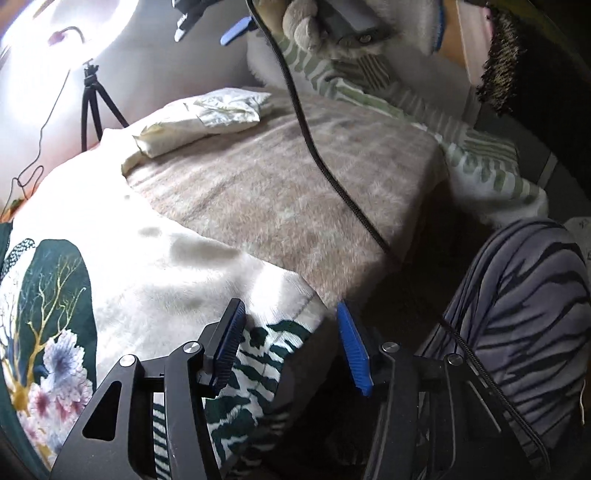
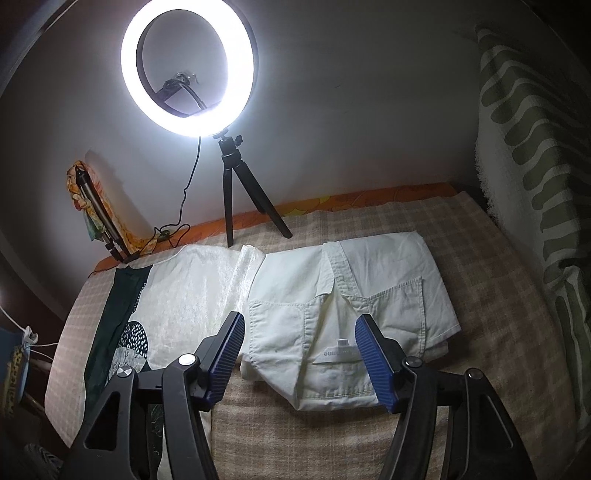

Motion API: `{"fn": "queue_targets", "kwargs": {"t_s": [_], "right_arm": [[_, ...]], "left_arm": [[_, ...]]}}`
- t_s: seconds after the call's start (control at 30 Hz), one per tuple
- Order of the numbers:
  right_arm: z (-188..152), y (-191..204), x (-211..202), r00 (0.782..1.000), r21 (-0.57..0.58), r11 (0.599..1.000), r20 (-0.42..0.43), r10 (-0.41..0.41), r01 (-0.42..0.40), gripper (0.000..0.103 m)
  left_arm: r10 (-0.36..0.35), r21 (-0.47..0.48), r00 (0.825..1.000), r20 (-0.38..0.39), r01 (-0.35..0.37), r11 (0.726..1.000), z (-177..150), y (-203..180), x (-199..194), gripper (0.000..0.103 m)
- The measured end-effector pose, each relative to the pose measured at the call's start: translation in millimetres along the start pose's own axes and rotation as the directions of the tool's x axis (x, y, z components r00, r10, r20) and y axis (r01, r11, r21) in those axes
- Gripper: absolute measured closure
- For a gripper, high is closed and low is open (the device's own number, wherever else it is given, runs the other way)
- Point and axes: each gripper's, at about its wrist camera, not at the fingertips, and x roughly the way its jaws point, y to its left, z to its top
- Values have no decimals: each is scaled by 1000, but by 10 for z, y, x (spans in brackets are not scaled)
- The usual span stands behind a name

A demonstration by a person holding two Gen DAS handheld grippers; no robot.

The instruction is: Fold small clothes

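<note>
A folded white shirt (image 2: 343, 295) lies on the checked blanket (image 2: 480, 314), collar and label toward me. My right gripper (image 2: 299, 332) hovers over its near edge, open, with nothing pressed between the pads. To the shirt's left lies a white cloth with a dark green print (image 2: 184, 295). In the left wrist view my left gripper (image 1: 290, 314) stands open above the near corner of that printed cloth (image 1: 147, 266), its pads clear of the fabric. The folded shirt (image 1: 199, 122) shows far off. One blue finger (image 1: 236, 31) of the right gripper shows at the top.
A lit ring light (image 2: 188, 66) on a small black tripod (image 2: 236, 192) stands at the bed's far edge by the wall. A green-striped white throw (image 2: 524, 147) hangs at the right. A black cable (image 1: 314, 147) crosses the blanket. A person's leg in grey striped trousers (image 1: 524, 314) is near.
</note>
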Motion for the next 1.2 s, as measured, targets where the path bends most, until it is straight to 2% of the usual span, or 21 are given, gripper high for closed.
{"fn": "queue_targets", "kwargs": {"t_s": [0.07,0.13,0.2,0.27,0.4,0.53,0.8,0.97,1.13,1.17,1.2], "right_arm": [[23,12,84,1000,-4,1000,-6,6,-6,38],[51,42,203,1000,-5,1000,-16,16,-16,38],[83,81,342,999,-2,999,-30,34,-34,38],[122,155,498,998,-8,999,-43,51,-52,38],[242,344,854,994,-33,996,-74,76,-79,38],[394,481,1291,992,-39,996,-94,82,-86,38],[521,623,2011,982,-19,996,-167,88,-92,38],[468,735,2308,972,-56,996,-228,61,-76,50],[440,855,2411,964,-94,992,-261,59,-87,81],[441,895,2401,965,-113,990,-258,52,-84,84],[449,936,2386,967,-135,988,-251,38,-74,91]], "left_arm": [[-6,-10,1000,7,6,1000,-5,18,-8,54],[-9,-26,1000,20,10,1000,-12,58,-15,64],[-26,-46,999,29,27,999,-8,120,-14,83],[-53,-75,998,34,55,996,-11,192,-16,94],[-108,-143,993,54,115,983,-34,350,-63,97],[-162,-250,982,96,182,951,-60,523,-185,98],[-158,-359,972,171,211,909,-132,767,-471,99],[-158,-401,969,189,223,889,-192,844,-532,99],[-160,-403,968,194,228,886,-219,813,-588,99],[-161,-403,967,197,230,886,-220,808,-604,99],[-160,-405,967,200,230,885,-230,829,-620,99]]}}
